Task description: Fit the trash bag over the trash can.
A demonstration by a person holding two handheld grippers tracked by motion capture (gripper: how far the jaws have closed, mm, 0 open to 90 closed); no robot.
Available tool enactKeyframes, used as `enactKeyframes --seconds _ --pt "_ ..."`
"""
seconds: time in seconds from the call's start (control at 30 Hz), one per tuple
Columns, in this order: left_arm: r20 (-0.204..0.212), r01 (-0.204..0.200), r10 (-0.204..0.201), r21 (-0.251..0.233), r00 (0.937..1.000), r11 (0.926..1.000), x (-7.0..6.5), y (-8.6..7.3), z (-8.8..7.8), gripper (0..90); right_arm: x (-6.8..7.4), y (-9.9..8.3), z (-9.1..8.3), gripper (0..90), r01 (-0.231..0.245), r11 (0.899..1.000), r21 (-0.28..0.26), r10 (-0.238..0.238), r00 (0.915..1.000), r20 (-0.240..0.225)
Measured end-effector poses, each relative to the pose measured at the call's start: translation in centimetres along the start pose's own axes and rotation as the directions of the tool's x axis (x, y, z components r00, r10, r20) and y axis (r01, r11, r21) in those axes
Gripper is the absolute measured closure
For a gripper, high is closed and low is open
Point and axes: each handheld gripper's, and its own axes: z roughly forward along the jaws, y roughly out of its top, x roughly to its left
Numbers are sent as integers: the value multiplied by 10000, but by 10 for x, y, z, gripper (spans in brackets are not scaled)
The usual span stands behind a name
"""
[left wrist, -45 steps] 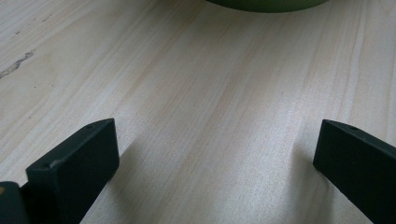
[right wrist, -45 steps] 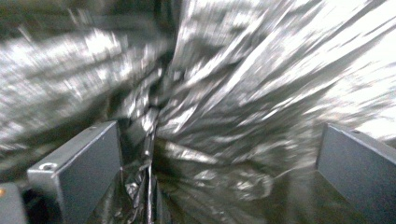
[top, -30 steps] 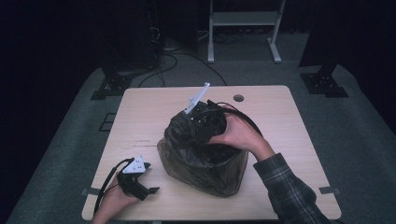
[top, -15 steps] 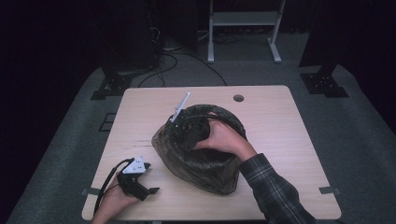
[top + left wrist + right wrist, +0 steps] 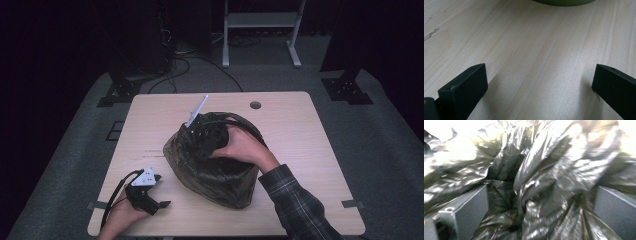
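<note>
Black bag mid-table; right gripper buried in bag's top, fingers wide, film bunched between — probably not pinched yet; left gripper beside bag, fingers wide, empty.

bag blocks centre, table edges open (right especially)

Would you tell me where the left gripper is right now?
In the high view the left gripper rests near the table's front left corner, jaws open, left of the black plastic bag and apart from it.
</note>
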Motion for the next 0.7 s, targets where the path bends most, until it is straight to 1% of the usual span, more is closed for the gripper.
enactKeyframes --seconds 0.1,0.17,0.27,0.33,0.43,0.53,0.63,0.7 --pt "-1 -3 3 2 10000 10000 0 0 0 0 -2 -5 -12 0 -34 9997 -242 37 9999 102" --pt "-7 -11 11 12 10000 10000 0 0 0 0 -3 -10 -21 0 -134 9989 -460 140 9998 118" --pt "-4 -12 12 12 10000 10000 0 0 0 0 -4 -18 -34 0 -112 9962 -864 127 9998 164" --pt "-5 -14 14 9 10000 10000 0 0 0 0 -3 -23 -43 0 -176 9944 -1038 206 9994 271" --pt "-4 -15 15 13 10000 10000 0 0 0 0 -1 -33 -55 0 -135 9913 -1308 191 9990 415" --pt "-10 -12 12 12 10000 10000 0 0 0 0 1 -44 -68 0 -122 9852 -1708 196 9989 418" --pt "-4 -19 19 13 10000 10000 0 0 0 0 1 -56 -79 0 -347 9788 -2017 427 9985 356" --pt "0 -8 8 -2 10000 10000 0 0 0 0 1 -64 -85 0 -427 9738 -2234 528 9978 394"
